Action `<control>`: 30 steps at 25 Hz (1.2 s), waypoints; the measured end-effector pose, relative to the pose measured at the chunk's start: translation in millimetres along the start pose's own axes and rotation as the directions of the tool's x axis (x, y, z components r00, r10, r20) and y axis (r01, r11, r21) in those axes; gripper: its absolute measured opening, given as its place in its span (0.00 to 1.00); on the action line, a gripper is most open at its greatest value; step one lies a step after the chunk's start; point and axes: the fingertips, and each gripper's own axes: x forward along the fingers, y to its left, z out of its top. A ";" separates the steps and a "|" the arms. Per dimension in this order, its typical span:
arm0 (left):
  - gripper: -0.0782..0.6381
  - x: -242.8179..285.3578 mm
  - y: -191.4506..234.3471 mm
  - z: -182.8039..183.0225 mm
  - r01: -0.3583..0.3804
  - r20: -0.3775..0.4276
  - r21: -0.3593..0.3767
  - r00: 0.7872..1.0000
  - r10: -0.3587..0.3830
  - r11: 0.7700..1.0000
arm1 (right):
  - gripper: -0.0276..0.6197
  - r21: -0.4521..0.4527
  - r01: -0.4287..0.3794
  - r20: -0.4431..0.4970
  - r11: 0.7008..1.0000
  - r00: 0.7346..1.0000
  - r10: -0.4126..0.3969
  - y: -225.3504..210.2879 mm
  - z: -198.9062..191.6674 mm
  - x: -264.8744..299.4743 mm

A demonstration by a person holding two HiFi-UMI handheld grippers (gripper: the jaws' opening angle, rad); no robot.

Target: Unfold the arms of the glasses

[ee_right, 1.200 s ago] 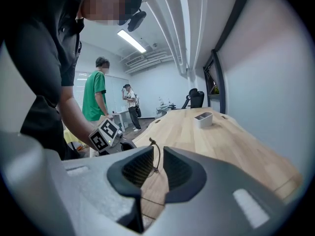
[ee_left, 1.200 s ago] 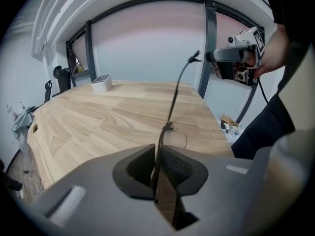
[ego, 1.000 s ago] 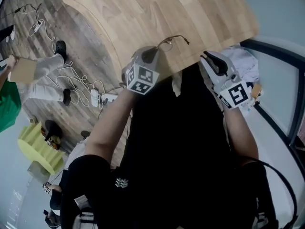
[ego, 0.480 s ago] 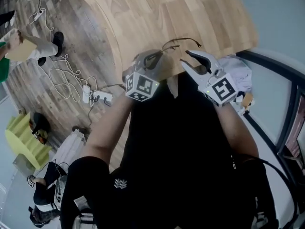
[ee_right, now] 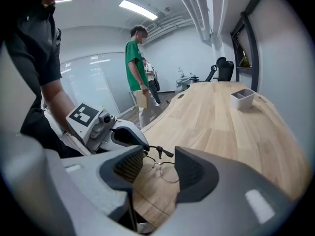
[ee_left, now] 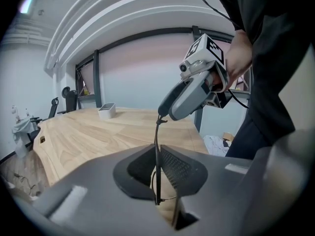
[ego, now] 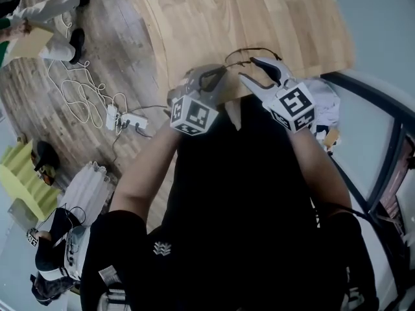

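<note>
A large light wooden table with a curved edge [ego: 214, 18] stood on a grey wood-plank floor [ego: 110, 63] — loose white cables [ego: 71, 92] lay there. A small white rectangular container [ee_right: 242, 99] sat on the table; a ceiling strip light [ee_right: 138, 9] was lit.

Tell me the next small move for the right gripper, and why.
Probably ease the right gripper forward around the arm tip. Its jaws have just been opening, with nothing between them yet, and the left gripper is shut on the glasses.
</note>
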 end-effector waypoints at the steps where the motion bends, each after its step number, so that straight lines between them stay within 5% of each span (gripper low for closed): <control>1: 0.16 -0.4 0.1 0.7 0.001 0.002 0.000 1.000 -0.001 1.000 | 0.34 0.008 -0.010 -0.002 1.000 1.000 0.010 0.9 -0.5 1.9; 30: 0.22 -25.0 -4.0 -16.0 -0.016 -0.012 -0.026 1.000 0.016 1.000 | 0.34 0.000 -0.158 -0.005 0.988 0.987 0.158 56.0 19.5 4.5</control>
